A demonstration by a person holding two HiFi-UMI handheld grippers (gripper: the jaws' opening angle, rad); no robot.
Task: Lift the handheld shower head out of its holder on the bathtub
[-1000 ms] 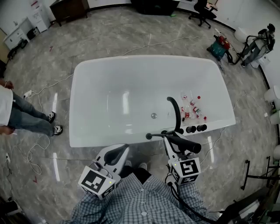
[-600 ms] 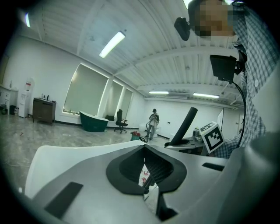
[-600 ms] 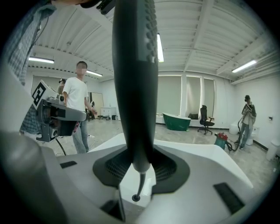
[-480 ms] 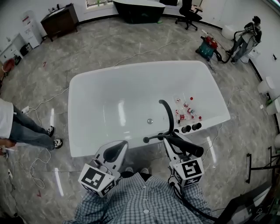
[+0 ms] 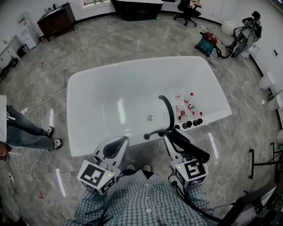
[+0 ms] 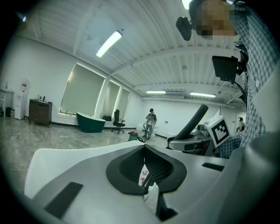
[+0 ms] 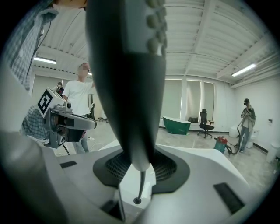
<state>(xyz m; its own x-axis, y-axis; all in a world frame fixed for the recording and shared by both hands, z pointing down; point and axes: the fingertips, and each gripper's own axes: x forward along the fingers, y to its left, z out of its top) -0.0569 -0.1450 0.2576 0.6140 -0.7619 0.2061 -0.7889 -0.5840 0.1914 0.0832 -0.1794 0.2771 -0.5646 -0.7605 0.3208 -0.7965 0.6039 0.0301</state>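
Note:
The black handheld shower head [image 5: 191, 148] lies slanted between the jaws of my right gripper [image 5: 171, 137], which is shut on its handle just in front of the white bathtub's [image 5: 88, 77] near rim. In the right gripper view the shower head [image 7: 127, 78] stands up steeply out of the right gripper [image 7: 139, 173]. A thin black rod with a round end [image 5: 148, 136] sticks out to the left beside it. The arched black spout [image 5: 167, 108] and black knobs [image 5: 191, 124] sit on the rim. My left gripper [image 5: 118, 148] hangs shut and holding nothing at the tub's near side; the left gripper [image 6: 148, 177] faces the tub.
Several small red-and-white bottles [image 5: 185, 106] lie in the tub near the spout. A person's legs [image 5: 22, 130] are at the left, cables [image 5: 48, 95] trail over the floor, and a vacuum cleaner [image 5: 205, 44] with another person [image 5: 247, 24] is at the far right. A dark tub [image 5: 137, 6] stands at the back.
My right gripper has risen a little with the shower head in it. The left gripper has risen slightly too. The person at the left has slid toward the picture's edge.

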